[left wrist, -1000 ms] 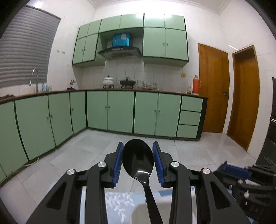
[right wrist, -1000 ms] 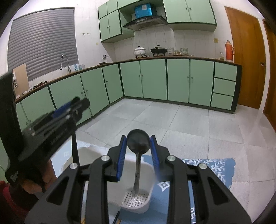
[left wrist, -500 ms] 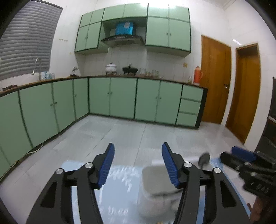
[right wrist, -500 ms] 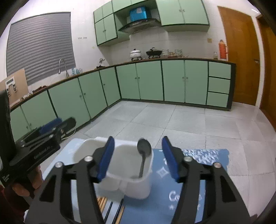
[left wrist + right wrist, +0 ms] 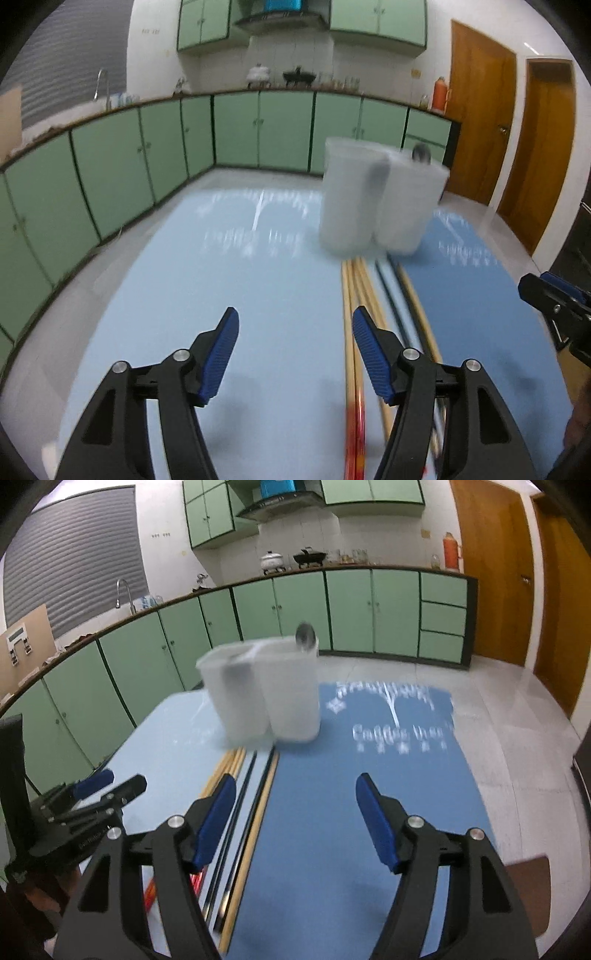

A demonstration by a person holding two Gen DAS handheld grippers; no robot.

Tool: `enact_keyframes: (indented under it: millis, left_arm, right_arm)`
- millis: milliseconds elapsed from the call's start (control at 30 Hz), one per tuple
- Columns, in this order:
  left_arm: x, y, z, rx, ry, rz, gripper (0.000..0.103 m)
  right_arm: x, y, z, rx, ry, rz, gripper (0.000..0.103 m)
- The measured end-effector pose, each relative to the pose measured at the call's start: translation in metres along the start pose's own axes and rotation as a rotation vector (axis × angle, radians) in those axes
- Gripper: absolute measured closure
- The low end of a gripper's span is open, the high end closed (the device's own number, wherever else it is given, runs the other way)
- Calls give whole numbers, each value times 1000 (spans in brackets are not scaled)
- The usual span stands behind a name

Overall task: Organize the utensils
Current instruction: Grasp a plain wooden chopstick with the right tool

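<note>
A white two-compartment utensil holder (image 5: 376,199) (image 5: 266,694) stands at the far side of the blue mats. A dark spoon (image 5: 421,151) (image 5: 306,637) sticks out of its right compartment, and a second one shows dimly through the left wall. Wooden and black chopsticks (image 5: 356,291) (image 5: 240,775) lie in a row in front of the holder. My left gripper (image 5: 294,314) hovers over the light blue mat, its jaws opening with nothing between them. My right gripper (image 5: 296,779) hangs over the dark blue mat, jaws also opening and empty. The chopsticks run under its left finger.
A light blue mat (image 5: 221,277) and a dark blue mat (image 5: 369,775) cover the table. A brown table corner (image 5: 528,886) shows at the near right. Green cabinets (image 5: 295,609) line the far wall across a tiled floor.
Both grippers let go of their spoons, which now stand in the holder. The jaws opened wide, and both grippers drew back and tipped down, bringing the chopsticks into view.
</note>
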State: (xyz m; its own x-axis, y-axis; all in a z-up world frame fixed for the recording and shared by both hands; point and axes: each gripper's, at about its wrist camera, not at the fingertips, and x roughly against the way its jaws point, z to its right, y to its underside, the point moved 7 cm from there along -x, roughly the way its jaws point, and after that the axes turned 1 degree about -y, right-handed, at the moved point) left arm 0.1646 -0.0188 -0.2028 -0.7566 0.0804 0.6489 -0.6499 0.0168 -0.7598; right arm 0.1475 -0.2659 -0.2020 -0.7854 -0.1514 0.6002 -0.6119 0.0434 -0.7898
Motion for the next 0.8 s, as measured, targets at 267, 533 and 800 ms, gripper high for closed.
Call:
enact_keyframes:
  millis: [267, 533, 800]
  left_arm:
    - [22, 37, 1, -26, 5, -50, 40]
    - [26, 58, 1, -32, 24, -105, 46]
    - [25, 75, 2, -42, 21, -129, 50]
  right_arm:
    - [14, 47, -21, 35, -31, -90, 50]
    - [17, 73, -35, 39, -45, -133, 61]
    - [13, 90, -44, 42, -24, -137, 72]
